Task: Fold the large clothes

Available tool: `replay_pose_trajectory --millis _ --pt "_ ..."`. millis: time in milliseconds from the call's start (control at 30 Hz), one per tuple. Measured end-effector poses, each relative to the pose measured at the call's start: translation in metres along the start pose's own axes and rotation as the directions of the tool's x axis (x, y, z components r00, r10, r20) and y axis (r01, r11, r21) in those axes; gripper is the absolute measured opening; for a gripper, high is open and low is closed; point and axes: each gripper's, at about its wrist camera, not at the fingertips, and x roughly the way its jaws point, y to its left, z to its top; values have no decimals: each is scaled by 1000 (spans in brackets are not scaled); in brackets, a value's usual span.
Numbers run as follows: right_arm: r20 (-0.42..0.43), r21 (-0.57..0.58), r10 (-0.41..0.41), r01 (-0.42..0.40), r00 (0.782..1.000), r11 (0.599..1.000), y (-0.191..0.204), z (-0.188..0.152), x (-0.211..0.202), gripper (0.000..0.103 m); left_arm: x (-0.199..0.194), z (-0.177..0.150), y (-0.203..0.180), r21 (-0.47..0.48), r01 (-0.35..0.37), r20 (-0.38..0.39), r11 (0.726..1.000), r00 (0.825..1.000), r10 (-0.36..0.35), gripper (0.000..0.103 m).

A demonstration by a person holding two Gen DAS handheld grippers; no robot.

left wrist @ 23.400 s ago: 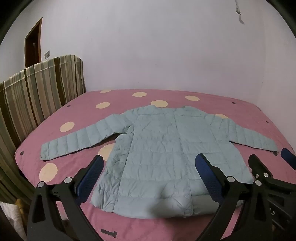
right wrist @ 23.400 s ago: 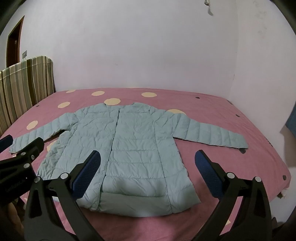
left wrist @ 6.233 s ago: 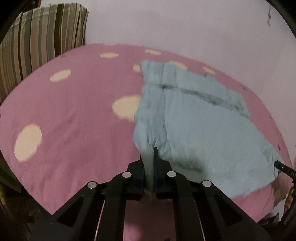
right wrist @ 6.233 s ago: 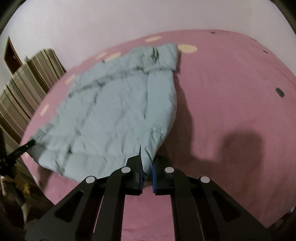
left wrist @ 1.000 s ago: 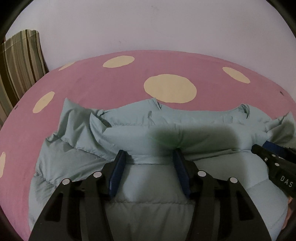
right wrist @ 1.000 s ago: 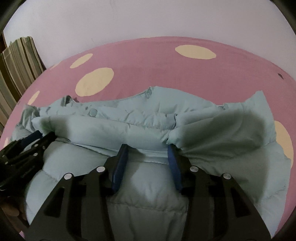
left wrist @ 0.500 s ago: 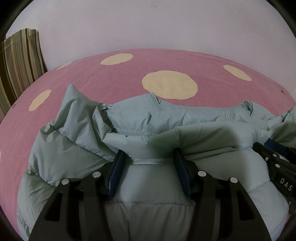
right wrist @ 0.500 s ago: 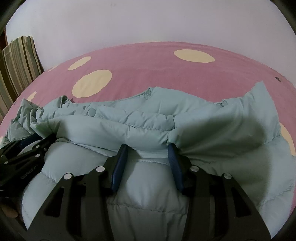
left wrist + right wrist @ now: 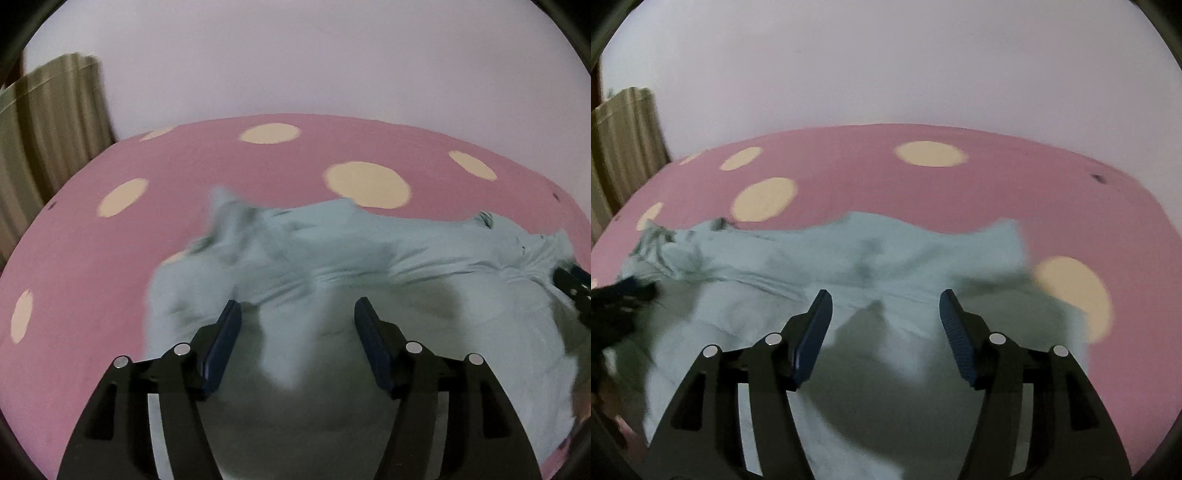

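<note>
Jacket (image 9: pixel 369 266), pale blue and puffy, lies bunched on the pink spotted bedsheet (image 9: pixel 110 258) right under both tools. Left gripper (image 9: pixel 297 339) has its blue fingers spread, nothing between them; right gripper (image 9: pixel 882 332) is likewise spread above the fabric. Beyond stands the white wall (image 9: pixel 886 66).

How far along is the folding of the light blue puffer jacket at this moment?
Mostly done: the light blue puffer jacket lies bunched into a compact bundle on the pink polka-dot bedsheet, with no sleeve spread out. In hand: nothing; the left gripper and right gripper are both open above it. Left: probably only smoothing the rumpled far edge, though blur hides details.
</note>
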Motion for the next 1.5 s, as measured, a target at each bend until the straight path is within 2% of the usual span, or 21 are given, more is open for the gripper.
replay_pose_trajectory --millis 100,200,267,367,400,433,500,667,767,833,867,900,933,967,1000,1033,1100,1133,1233,1500 --pt "-76 48 -66 70 995 996 -25 -16 8 59 8 -9 18 -7 -46 -53 999 998 46 63" --pt "-164 58 -39 49 986 997 -30 -29 34 60 30 -15 20 13 -55 -118 998 991 56 64" --pt "-153 55 -40 49 987 997 -29 -25 27 60 22 -13 22 -18 -54 -109 998 993 52 63" --pt "-117 87 4 6 993 996 -36 -21 -3 63 -6 -13 31 -63 -39 -85 997 996 33 64" --pt "-102 95 1 9 995 995 -41 -24 -14 71 -15 -16 37 -76 -43 -72 996 997 37 70" --pt "-92 101 -8 17 996 995 -46 -27 -21 78 -25 -20 44 -94 -51 -56 994 997 46 81" --pt "-85 118 -22 32 996 993 -58 -39 -35 82 -41 -35 60 -142 -55 -44 988 998 49 83" --pt "-155 186 3 27 988 982 -86 -77 -37 86 -42 -69 89 -280 61 -90 958 992 -90 86" --pt "-183 284 75 -20 980 959 -94 -87 -24 87 -27 -75 91 -360 161 -99 919 973 -210 86" --pt "-187 289 72 -15 980 957 -92 -90 -20 88 -23 -78 89 -386 175 -94 906 969 -227 85" --pt "-187 275 59 -5 981 961 -88 -89 -21 86 -21 -76 86 -372 164 -87 914 974 -211 83" --pt "-185 263 57 -6 981 965 -84 -88 -21 73 -20 -76 83 -356 159 -87 921 975 -202 66" --pt "-182 269 79 -28 980 963 -82 -89 -22 61 -20 -75 79 -344 166 -89 924 974 -208 55" --pt "-179 271 90 -39 980 962 -80 -89 -24 51 -20 -73 75 -342 167 -89 925 974 -209 49" --pt "-176 269 98 -48 979 962 -77 -89 -25 46 -21 -73 72 -335 173 -87 926 973 -213 35" --pt "-173 271 113 -64 978 961 -75 -89 -26 39 -23 -72 70 -321 174 -86 931 974 -211 27" --pt "-161 276 122 -74 979 958 -71 -88 -28 30 -30 -70 65 -288 160 -79 944 979 -189 20" --pt "-151 278 128 -83 980 957 -70 -89 -30 25 -34 -70 65 -278 158 -71 947 980 -184 17" --pt "-124 282 132 -92 983 955 -70 -91 -39 19 -43 -67 64 -266 152 -53 952 984 -172 14" --pt "-88 293 167 -135 982 946 -69 -93 -54 13 -68 -63 63 -213 94 -17 973 995 -100 13"
